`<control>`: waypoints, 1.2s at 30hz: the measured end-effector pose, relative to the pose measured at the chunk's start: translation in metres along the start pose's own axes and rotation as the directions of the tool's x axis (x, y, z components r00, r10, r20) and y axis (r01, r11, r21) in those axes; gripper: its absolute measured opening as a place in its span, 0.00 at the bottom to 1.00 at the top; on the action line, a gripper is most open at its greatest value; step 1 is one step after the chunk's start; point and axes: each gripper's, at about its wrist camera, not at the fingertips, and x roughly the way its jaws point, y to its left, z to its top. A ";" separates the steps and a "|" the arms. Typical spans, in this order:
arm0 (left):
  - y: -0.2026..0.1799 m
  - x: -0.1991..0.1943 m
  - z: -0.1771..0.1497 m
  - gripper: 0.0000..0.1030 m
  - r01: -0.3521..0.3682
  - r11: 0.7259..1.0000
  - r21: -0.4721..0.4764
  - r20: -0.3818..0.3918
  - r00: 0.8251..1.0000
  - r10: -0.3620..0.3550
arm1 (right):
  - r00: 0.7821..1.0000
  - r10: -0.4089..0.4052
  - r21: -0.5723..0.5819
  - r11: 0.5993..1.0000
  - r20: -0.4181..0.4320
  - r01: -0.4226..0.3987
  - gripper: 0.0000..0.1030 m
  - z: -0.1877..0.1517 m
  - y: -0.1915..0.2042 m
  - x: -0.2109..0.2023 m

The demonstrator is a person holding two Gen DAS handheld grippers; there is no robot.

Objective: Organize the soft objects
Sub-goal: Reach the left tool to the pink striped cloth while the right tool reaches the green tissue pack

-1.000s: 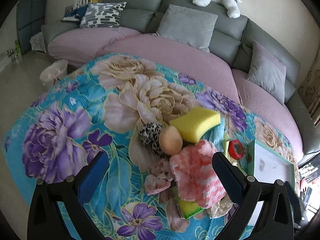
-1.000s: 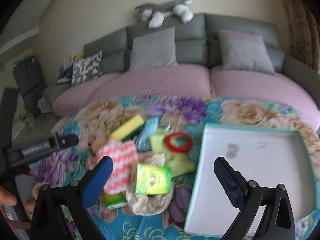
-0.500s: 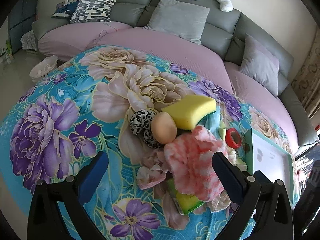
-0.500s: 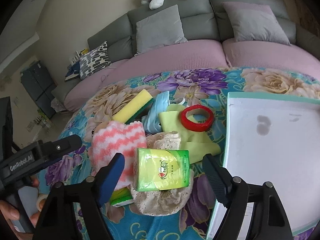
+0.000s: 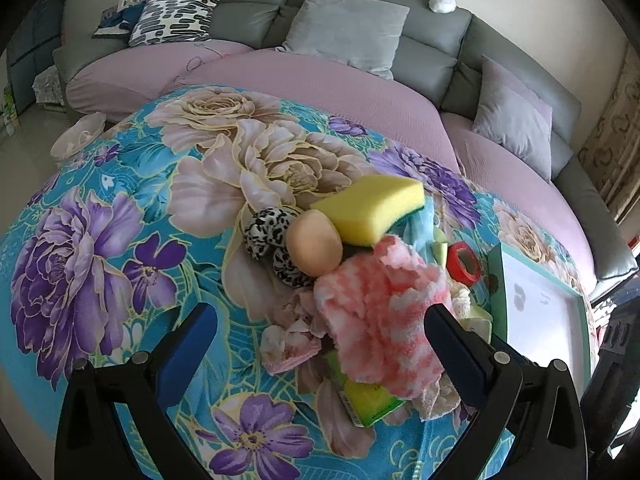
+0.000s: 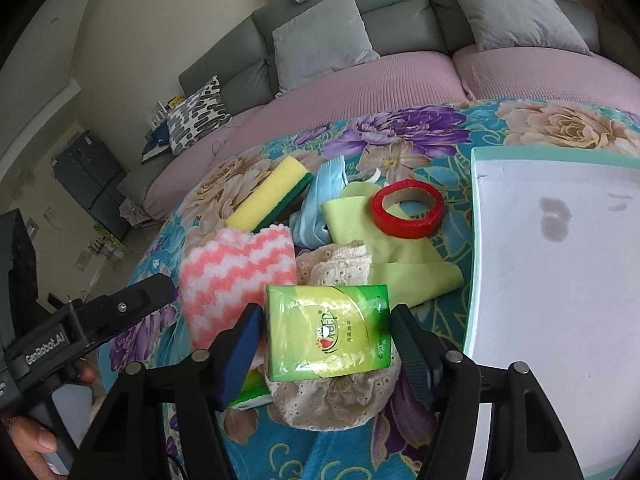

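Tissue pack between closing right hand-held gripper jaws, left hand-held gripper wide open

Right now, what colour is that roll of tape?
Red, with a brown cardboard core; the roll of tape shows best in the right wrist view.

"GenRobot.AI" stands on the left claw's black body.
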 end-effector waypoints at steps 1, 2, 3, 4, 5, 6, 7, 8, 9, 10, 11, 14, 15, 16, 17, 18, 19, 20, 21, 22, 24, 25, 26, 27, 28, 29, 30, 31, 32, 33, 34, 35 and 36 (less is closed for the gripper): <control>-0.001 0.000 0.000 1.00 0.002 1.000 0.002 -0.001 1.000 -0.002 | 1.000 0.002 0.002 1.000 -0.001 -0.002 0.66 0.000 -0.001 0.000; -0.001 0.000 0.000 1.00 0.003 1.000 0.005 0.001 1.000 -0.003 | 1.000 0.006 0.007 1.000 -0.003 -0.006 0.66 -0.001 -0.001 0.001; -0.002 -0.001 -0.001 1.00 0.003 1.000 0.009 0.004 1.000 -0.003 | 1.000 0.008 0.013 1.000 -0.004 -0.008 0.66 -0.001 -0.003 0.000; -0.003 -0.001 -0.001 1.00 0.004 1.000 0.013 0.008 1.000 -0.004 | 1.000 0.006 0.023 1.000 -0.007 -0.006 0.66 -0.001 -0.005 0.001; -0.004 -0.002 -0.001 1.00 0.005 1.000 0.017 0.010 1.000 -0.005 | 1.000 0.005 0.032 0.999 -0.012 -0.005 0.66 -0.002 -0.007 0.002; -0.006 -0.002 -0.001 1.00 0.005 1.000 0.022 0.012 1.000 -0.005 | 1.000 0.007 0.038 0.999 -0.017 -0.006 0.66 -0.002 -0.009 0.003; -0.007 -0.002 -0.001 1.00 0.006 1.000 0.026 0.013 1.000 -0.006 | 1.000 0.011 0.043 0.999 -0.018 -0.010 0.66 -0.003 -0.010 0.003; -0.009 -0.002 -0.002 1.00 0.005 0.999 0.032 0.012 1.000 -0.005 | 1.000 0.015 0.046 0.999 -0.018 -0.014 0.66 -0.003 -0.011 0.003; -0.009 -0.002 -0.002 1.00 0.005 0.999 0.035 0.013 1.000 -0.006 | 1.000 0.016 0.044 0.999 -0.018 -0.015 0.66 -0.002 -0.011 0.003; -0.011 -0.002 -0.002 1.00 0.006 0.999 0.039 0.014 1.000 -0.007 | 1.000 0.016 0.040 0.999 -0.017 -0.015 0.65 -0.002 -0.010 0.002; -0.013 -0.002 -0.002 1.00 0.008 0.999 0.047 0.016 1.000 -0.009 | 1.000 0.016 0.037 0.999 -0.017 -0.015 0.64 -0.003 -0.009 0.002; -0.019 -0.003 -0.003 1.00 0.015 0.998 0.065 0.022 1.000 -0.016 | 1.000 0.017 0.033 0.999 -0.012 -0.016 0.63 -0.003 -0.008 0.001; -0.021 -0.002 -0.004 1.00 0.018 0.997 0.073 0.024 1.000 -0.020 | 1.000 0.017 0.032 0.999 -0.011 -0.016 0.63 -0.003 -0.008 0.001; -0.023 -0.002 -0.004 1.00 0.020 0.997 0.079 0.025 0.999 -0.022 | 1.000 0.017 0.031 0.999 -0.009 -0.016 0.63 -0.004 -0.008 0.000; -0.025 -0.002 -0.004 1.00 0.020 0.996 0.086 0.026 0.999 -0.023 | 1.000 0.017 0.030 0.999 -0.005 -0.017 0.63 -0.004 -0.008 -0.001; -0.026 -0.002 -0.004 1.00 0.017 0.996 0.091 0.027 0.999 -0.020 | 1.000 0.018 0.027 0.999 -0.002 -0.018 0.63 -0.004 -0.007 -0.003; -0.026 -0.002 -0.004 0.99 0.013 0.995 0.094 0.030 0.999 -0.016 | 1.000 0.018 0.025 1.000 0.000 -0.018 0.63 -0.005 -0.007 -0.005; -0.027 -0.002 -0.004 0.99 0.011 0.995 0.098 0.033 0.999 -0.014 | 1.000 0.017 0.024 1.000 0.004 -0.017 0.63 -0.005 -0.007 -0.007; -0.027 -0.002 -0.005 0.99 0.012 0.995 0.098 0.034 0.999 -0.015 | 1.000 0.016 0.022 1.000 0.007 -0.016 0.63 -0.006 -0.006 -0.009; -0.027 -0.002 -0.004 0.99 0.014 0.995 0.099 0.037 0.999 -0.017 | 1.000 0.016 0.021 1.000 0.011 -0.016 0.63 -0.006 -0.006 -0.010; -0.028 -0.004 -0.004 0.92 0.015 0.995 0.102 0.047 0.999 -0.020 | 1.000 0.014 0.020 1.000 0.018 -0.015 0.63 -0.006 -0.006 -0.014; -0.028 -0.004 -0.004 0.89 0.017 0.994 0.105 0.049 0.999 -0.022 | 1.000 0.011 0.020 1.000 0.022 -0.011 0.63 -0.007 -0.006 -0.017; -0.029 -0.004 -0.004 0.87 0.019 0.994 0.107 0.048 0.999 -0.024 | 1.000 0.008 0.021 1.000 0.028 -0.008 0.63 -0.007 -0.007 -0.019; -0.030 -0.003 -0.004 0.87 0.019 0.994 0.110 0.045 0.999 -0.024 | 0.999 0.006 0.021 1.000 0.035 -0.006 0.63 -0.006 -0.007 -0.023; -0.031 -0.002 -0.005 0.87 0.018 0.993 0.113 0.042 0.999 -0.023 | 0.999 0.004 0.021 1.000 0.042 -0.005 0.63 -0.006 -0.008 -0.026; -0.032 -0.001 -0.005 0.84 0.018 0.993 0.119 0.038 0.999 -0.023 | 0.999 0.002 0.023 1.000 0.051 -0.003 0.63 -0.006 -0.009 -0.030; -0.034 -0.001 -0.006 0.74 0.021 0.992 0.124 0.036 0.999 -0.026 | 0.998 0.000 0.025 1.000 0.060 -0.002 0.63 -0.005 -0.009 -0.034; -0.036 -0.001 -0.006 0.70 0.028 0.991 0.129 0.034 0.999 -0.032 | 0.998 -0.002 0.026 1.000 0.068 0.000 0.63 -0.004 -0.011 -0.037; -0.037 0.000 -0.007 0.63 0.036 0.990 0.135 0.029 0.999 -0.041 | 0.997 -0.004 0.028 1.000 0.077 0.002 0.63 -0.004 -0.012 -0.041; -0.039 0.001 -0.007 0.58 0.042 0.989 0.139 0.027 0.999 -0.046 | 0.996 -0.006 0.030 1.000 0.085 0.003 0.63 -0.003 -0.013 -0.044; -0.040 0.001 -0.008 0.55 0.045 0.989 0.143 0.025 0.998 -0.049 | 0.996 -0.007 0.032 0.999 0.092 0.004 0.63 -0.003 -0.014 -0.047; -0.042 0.002 -0.008 0.47 0.048 0.988 0.149 0.023 0.998 -0.052 | 0.995 -0.007 0.034 0.999 0.095 0.004 0.63 -0.002 -0.015 -0.049; -0.044 0.003 -0.009 0.39 0.052 0.987 0.154 0.019 0.998 -0.056 | 0.995 -0.009 0.037 0.999 0.100 0.005 0.63 -0.002 -0.016 -0.051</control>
